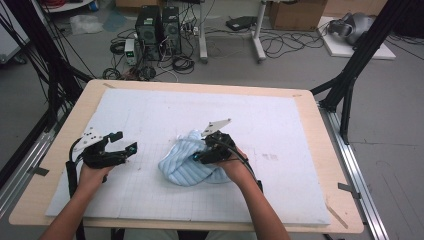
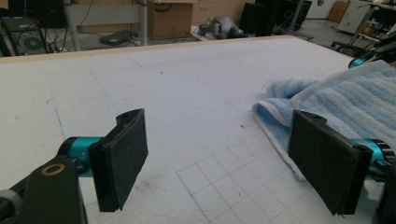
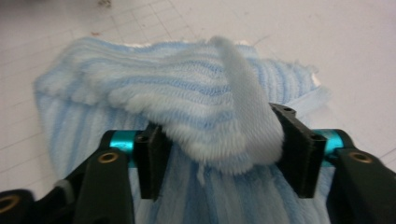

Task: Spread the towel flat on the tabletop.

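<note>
White foam mat point(image 1: 280, 125), blue towel point(image 1: 187, 162) bunched – no clear axis

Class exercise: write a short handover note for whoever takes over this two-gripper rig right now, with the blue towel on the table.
Right gripper: a fold of the blue striped towel sits between its jaws; whether they are clamped, I cannot tell.
Left gripper: open, holding nothing, left of the towel.
Towel: bunched mid-table on the white gridded mat.
Done: one edge lifted.
Left: probably spreading or folding; likely grip another edge with the left gripper.
</note>
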A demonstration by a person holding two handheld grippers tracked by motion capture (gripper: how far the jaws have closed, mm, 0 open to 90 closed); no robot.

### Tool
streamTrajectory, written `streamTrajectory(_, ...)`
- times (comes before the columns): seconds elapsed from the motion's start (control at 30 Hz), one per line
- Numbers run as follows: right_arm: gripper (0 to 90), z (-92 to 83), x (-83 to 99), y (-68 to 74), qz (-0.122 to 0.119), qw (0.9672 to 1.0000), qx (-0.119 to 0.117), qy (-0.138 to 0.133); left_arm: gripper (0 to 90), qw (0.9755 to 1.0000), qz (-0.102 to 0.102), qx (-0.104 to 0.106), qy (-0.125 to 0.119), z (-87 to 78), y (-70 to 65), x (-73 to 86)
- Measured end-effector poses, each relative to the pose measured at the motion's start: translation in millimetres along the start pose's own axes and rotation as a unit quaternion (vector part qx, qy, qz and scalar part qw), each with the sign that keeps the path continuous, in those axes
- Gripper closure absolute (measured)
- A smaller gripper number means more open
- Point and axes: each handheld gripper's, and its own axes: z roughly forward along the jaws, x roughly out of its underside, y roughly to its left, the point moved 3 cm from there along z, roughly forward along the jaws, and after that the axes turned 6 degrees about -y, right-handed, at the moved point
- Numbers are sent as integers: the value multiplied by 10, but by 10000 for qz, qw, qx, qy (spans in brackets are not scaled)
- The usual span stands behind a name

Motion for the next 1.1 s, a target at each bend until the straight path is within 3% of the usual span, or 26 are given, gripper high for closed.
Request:
streamTrajectory(0.03, 593, -65, -13, -7, -81, 9999, -109, -101, 204, 10000, -13, -4, -5, 8, -5, 1)
streamTrajectory(0.07, 672, -90, -21, -4, -105, 9997, -160, -128, 204, 10000, -13, -4, -5, 8, -5, 1)
streamTrajectory(0.13, 707, -105, -34, -5, -69, 9996, -208, -187, 204, 10000, 4, 13, 13, 17, -6, 3)
streamTrajectory(0.17, 750, -110, -71, -35, -102, 9996, -112, -248, 205, 10000, -8, 12, 12, 24, -9, 5)
streamTrajectory(0.27, 762, -100, -131, -91, -101, 9994, 50, -321, 207, 10000, -10, 10, 5, 32, -11, 4)
streamTrajectory(0.37, 770, -48, -335, -267, -46, 9975, 475, -527, 207, 10000, 0, 15, 15, 39, -13, 4)
streamTrajectory(0.5, 774, 71, -519, -496, 56, 9946, 923, -479, 207, 10000, 2, 15, 20, 38, -9, 5)
streamTrajectory(0.6, 775, 176, -636, -663, 120, 9906, 1313, -361, 207, 10000, -21, 8, 15, 33, -7, 4)
streamTrajectory(0.7, 775, 252, -744, -821, 251, 9831, 1784, -334, 207, 10000, -22, 5, 12, 29, -7, 2)
streamTrajectory(0.73, 775, 252, -744, -821, 251, 9831, 1784, -334, 208, 10000, -22, 5, 12, 29, -7, 2)
streamTrajectory(0.77, 775, 275, -809, -921, 384, 9767, 2072, -404, 208, 10000, -21, 10, 8, 29, -6, 2)
streamTrajectory(0.8, 775, 275, -809, -921, 384, 9767, 2072, -404, 207, 10000, -21, 10, 8, 29, -6, 2)
streamTrajectory(0.83, 775, 279, -856, -1006, 483, 9691, 2367, -507, 208, 10000, -27, 18, 18, 28, -7, 2)
streamTrajectory(0.9, 775, 285, -866, -1084, 382, 9596, 2765, -364, 208, 10000, -35, 25, 15, 31, -12, 6)
streamTrajectory(0.97, 773, 280, -834, -1175, 507, 9511, 3032, -292, 208, 10000, -21, 48, 34, 35, -20, 14)
streamTrajectory(1.0, 772, 269, -823, -1195, 527, 9483, 3114, -304, 209, 10000, -12, 55, 46, 36, -23, 16)
streamTrajectory(1.03, 772, 269, -823, -1195, 527, 9483, 3114, -304, 210, 10000, -12, 55, 46, 36, -23, 16)
streamTrajectory(1.07, 766, 255, -784, -1240, 700, 9453, 3169, -318, 210, 10000, -16, 68, 46, 38, -25, 17)
streamTrajectory(1.1, 725, 265, -707, -1281, 886, 9482, 3038, -272, 211, 10000, -25, 69, 54, 40, -23, 21)
